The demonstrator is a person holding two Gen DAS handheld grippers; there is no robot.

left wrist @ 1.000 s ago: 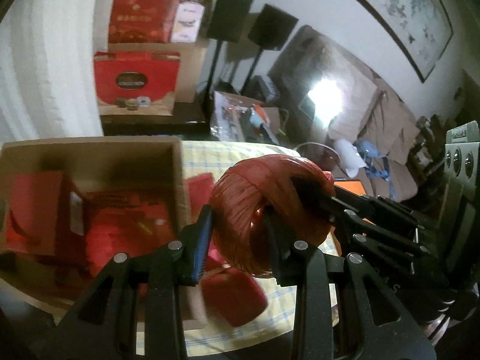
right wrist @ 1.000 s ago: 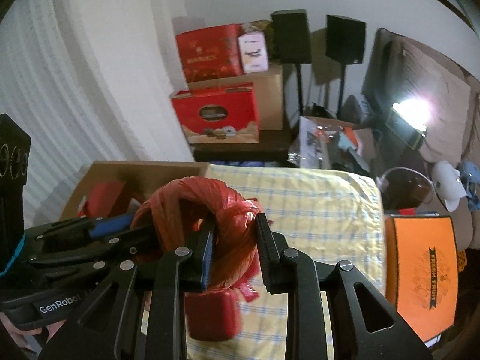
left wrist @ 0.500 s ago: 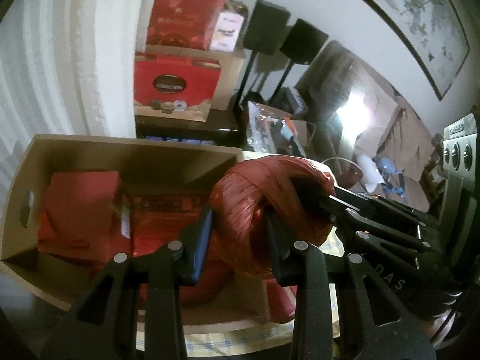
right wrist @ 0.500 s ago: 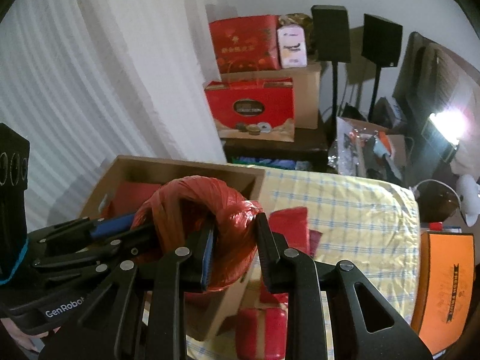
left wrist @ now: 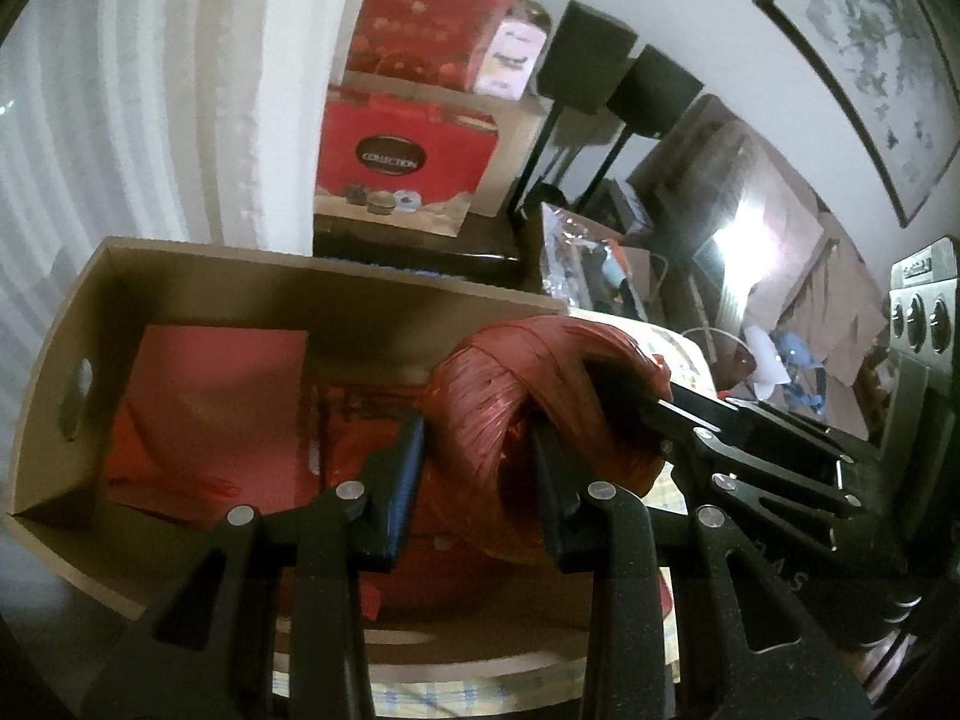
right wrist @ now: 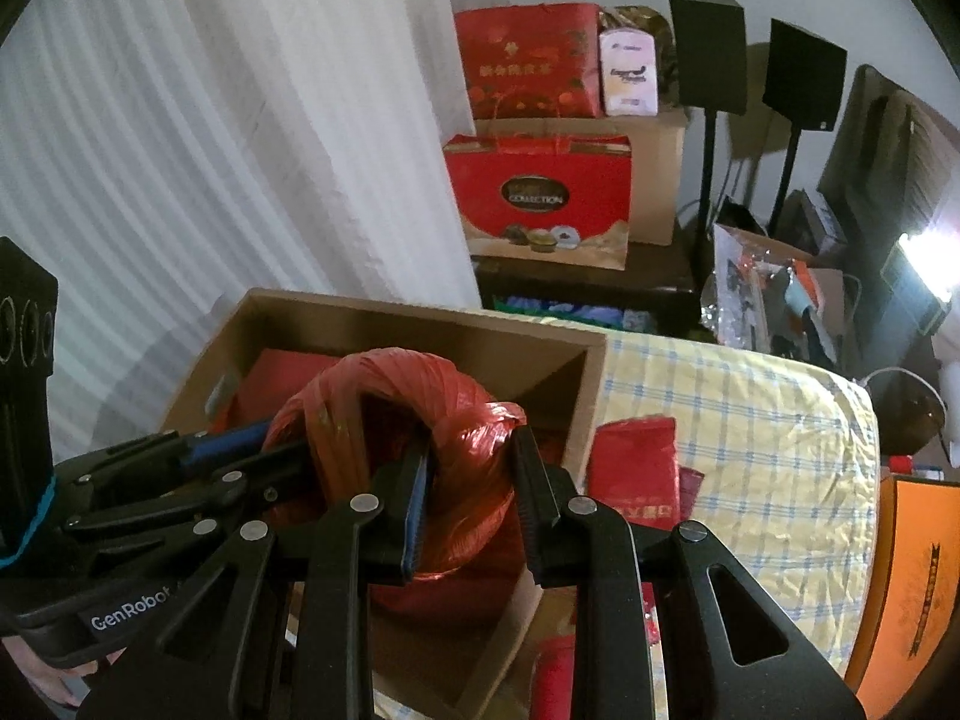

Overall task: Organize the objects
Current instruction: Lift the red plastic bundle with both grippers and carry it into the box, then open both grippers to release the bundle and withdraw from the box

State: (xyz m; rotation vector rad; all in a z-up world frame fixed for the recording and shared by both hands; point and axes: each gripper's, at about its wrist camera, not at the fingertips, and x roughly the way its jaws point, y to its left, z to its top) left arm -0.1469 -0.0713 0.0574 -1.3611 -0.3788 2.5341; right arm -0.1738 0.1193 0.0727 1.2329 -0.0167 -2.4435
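A red ring-shaped roll of plastic twine (left wrist: 540, 408) is held by both grippers over the open cardboard box (left wrist: 60, 324). My left gripper (left wrist: 477, 468) is shut on the roll's near wall. My right gripper (right wrist: 471, 480) is shut on the other side of the roll (right wrist: 408, 402). Each gripper shows in the other's view, the right one (left wrist: 750, 450) at the roll's right and the left one (right wrist: 180, 480) at its left. The box (right wrist: 372, 312) holds red packets (left wrist: 204, 402).
The box stands on a table with a yellow checked cloth (right wrist: 750, 420). Red packets (right wrist: 636, 474) lie on the cloth beside the box. An orange box (right wrist: 906, 588) is at the right edge. Red gift boxes (right wrist: 540, 198), speakers and a white curtain stand behind.
Both grippers have carried the twine roll leftward from above the cloth to above the cardboard box. Both stay shut on it.
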